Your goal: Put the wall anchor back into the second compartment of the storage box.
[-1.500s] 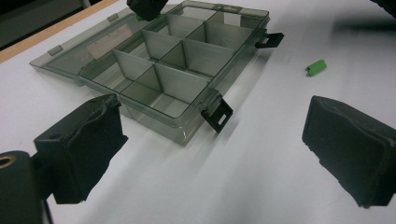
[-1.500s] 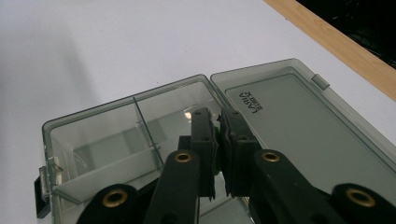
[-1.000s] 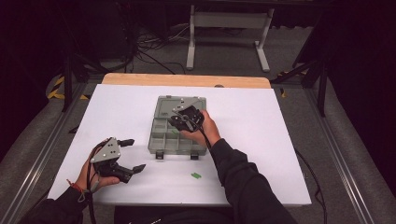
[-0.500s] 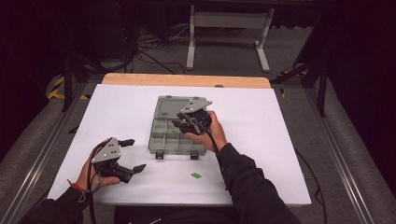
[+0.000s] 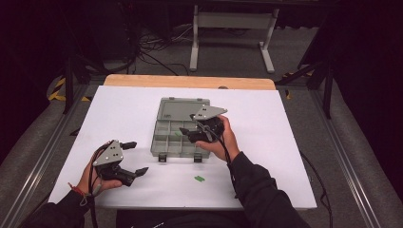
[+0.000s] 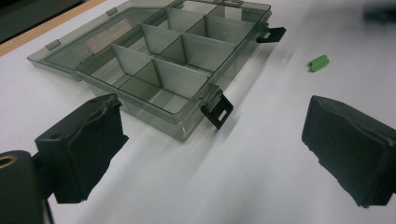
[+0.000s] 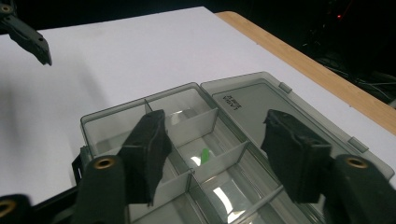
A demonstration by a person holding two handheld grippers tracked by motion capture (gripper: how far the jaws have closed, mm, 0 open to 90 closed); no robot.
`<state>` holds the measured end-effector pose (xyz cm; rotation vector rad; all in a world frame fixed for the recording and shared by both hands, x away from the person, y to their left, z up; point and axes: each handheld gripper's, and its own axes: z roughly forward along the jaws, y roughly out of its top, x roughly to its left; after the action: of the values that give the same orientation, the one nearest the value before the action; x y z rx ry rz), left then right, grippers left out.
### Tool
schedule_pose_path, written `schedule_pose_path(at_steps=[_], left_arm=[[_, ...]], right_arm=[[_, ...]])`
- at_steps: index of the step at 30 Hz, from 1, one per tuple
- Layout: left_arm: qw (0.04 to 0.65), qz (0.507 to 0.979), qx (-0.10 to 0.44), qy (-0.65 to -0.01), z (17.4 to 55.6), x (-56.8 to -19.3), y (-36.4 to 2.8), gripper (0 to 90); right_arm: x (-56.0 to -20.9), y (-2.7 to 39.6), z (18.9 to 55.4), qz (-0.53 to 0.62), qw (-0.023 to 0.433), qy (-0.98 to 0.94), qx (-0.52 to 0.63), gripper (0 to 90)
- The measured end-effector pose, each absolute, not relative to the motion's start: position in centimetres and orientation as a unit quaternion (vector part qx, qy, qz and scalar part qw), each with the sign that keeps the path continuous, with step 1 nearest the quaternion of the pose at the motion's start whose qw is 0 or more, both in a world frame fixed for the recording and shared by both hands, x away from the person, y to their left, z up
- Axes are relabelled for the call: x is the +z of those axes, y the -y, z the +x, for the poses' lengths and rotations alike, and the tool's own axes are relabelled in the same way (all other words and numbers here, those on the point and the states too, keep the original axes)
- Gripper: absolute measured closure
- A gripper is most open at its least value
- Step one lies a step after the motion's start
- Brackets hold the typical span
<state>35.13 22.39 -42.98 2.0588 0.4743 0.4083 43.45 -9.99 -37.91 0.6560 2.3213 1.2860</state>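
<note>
Bright table, dark surroundings, soft blur

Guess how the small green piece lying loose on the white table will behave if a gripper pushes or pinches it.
The small green piece looks tiny and blocky, so probably very light: a nudge would likely skid it across the smooth white table. Its squarish ends suggest sliding rather than rolling. Against the left gripper and its wide pads, it could easily slip out.

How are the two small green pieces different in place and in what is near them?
1. One green piece lies inside a compartment of the open organiser box; the other green piece lies on the white table, in front of the box.
2. The right gripper, jaws open, hovers over the boxed piece; the table piece lies between both hands, nearer the left gripper's reach.
Both are small and green.
</note>
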Motion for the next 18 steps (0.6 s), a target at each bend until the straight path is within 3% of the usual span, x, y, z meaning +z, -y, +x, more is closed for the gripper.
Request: schedule_pose_path(at_steps=[1,4,8,18], left_arm=[[0.475,0.843,0.165,-0.193,35.1,-43.0,-22.4,5.9],[0.475,0.843,0.165,-0.192,35.1,-42.9,-22.4,5.9],[0.478,0.841,0.166,-0.190,35.0,-42.9,-22.4,5.8],[0.480,0.840,0.168,-0.188,34.9,-42.8,-22.4,5.7]], right_arm=[[-37.9,10.2,43.1,0.239,0.210,-0.829,0.461,26.4],[-38.0,10.7,42.5,0.238,0.221,-0.828,0.458,18.0],[-38.1,11.6,41.7,0.233,0.233,-0.827,0.455,13.0],[-38.2,13.7,39.7,0.218,0.248,-0.826,0.458,10.2]])
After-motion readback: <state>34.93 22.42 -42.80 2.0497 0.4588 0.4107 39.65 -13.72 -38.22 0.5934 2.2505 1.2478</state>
